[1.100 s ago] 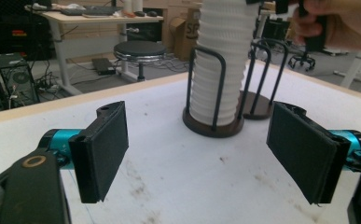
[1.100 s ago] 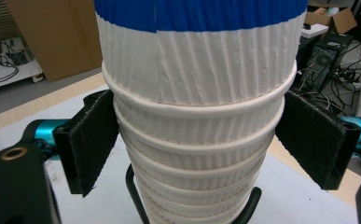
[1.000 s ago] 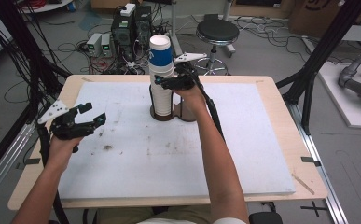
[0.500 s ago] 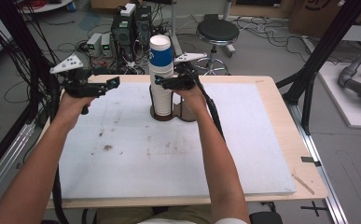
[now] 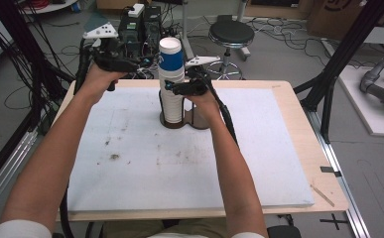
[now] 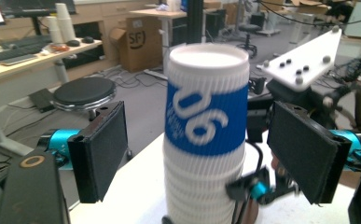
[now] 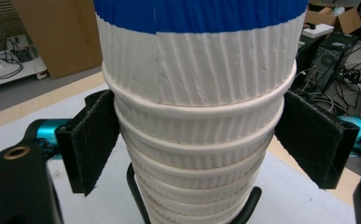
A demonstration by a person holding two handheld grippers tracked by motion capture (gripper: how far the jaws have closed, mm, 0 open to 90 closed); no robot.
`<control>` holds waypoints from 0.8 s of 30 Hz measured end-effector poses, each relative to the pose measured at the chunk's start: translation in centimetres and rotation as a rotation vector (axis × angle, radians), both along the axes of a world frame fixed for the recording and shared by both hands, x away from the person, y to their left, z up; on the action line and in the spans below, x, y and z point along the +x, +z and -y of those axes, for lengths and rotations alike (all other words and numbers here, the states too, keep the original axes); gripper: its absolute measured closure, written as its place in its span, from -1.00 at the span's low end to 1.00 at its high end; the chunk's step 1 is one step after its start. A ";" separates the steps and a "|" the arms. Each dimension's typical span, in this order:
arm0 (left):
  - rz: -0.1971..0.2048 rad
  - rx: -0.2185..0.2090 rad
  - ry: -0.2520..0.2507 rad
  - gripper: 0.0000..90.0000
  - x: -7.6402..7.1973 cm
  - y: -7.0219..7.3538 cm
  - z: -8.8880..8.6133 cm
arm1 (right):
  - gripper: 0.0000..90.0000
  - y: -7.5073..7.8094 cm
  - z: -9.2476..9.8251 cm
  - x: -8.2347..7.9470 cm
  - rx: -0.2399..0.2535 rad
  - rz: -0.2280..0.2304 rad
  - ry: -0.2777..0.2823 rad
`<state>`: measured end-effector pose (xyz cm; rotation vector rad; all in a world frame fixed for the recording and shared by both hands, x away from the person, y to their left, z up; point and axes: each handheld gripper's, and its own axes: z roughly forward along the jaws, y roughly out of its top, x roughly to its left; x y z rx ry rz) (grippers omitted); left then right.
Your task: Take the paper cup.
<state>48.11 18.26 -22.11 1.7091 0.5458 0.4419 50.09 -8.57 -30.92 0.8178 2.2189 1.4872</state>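
A tall stack of white ribbed paper cups stands upside down on a dark wire holder at the board's far middle. The top cup wears a blue band with white numerals. My right gripper reaches in from the right at mid height, and in the right gripper view its pads press against the rims of the stack. My left gripper is raised at the upper left of the stack. In its own view the left gripper is open, with the top cup between its jaws and a gap on each side.
The white foam board, lightly stained, lies on a wooden table. Behind the table are a black stool, computer boxes and cables on the floor. Black frame posts rise at both sides.
My left hand has lifted off the left of the board and travelled up and right to the top of the cup stack. The right hand has stayed at the stack.
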 end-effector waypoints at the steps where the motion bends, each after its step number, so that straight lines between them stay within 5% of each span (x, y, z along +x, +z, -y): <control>1: 0.001 0.001 -0.004 -0.55 0.2 0.2 0.4 | -0.65 0.0 0.0 0.0 0.000 0.000 0.001; 17: -0.075 0.080 -0.004 -0.57 2.9 0.2 5.7 | -0.65 0.2 0.1 -0.1 -0.015 -0.002 0.014; 24: -0.072 0.103 -0.006 -0.43 3.2 -0.1 6.8 | -0.65 0.2 0.1 -0.1 -0.017 -0.002 0.022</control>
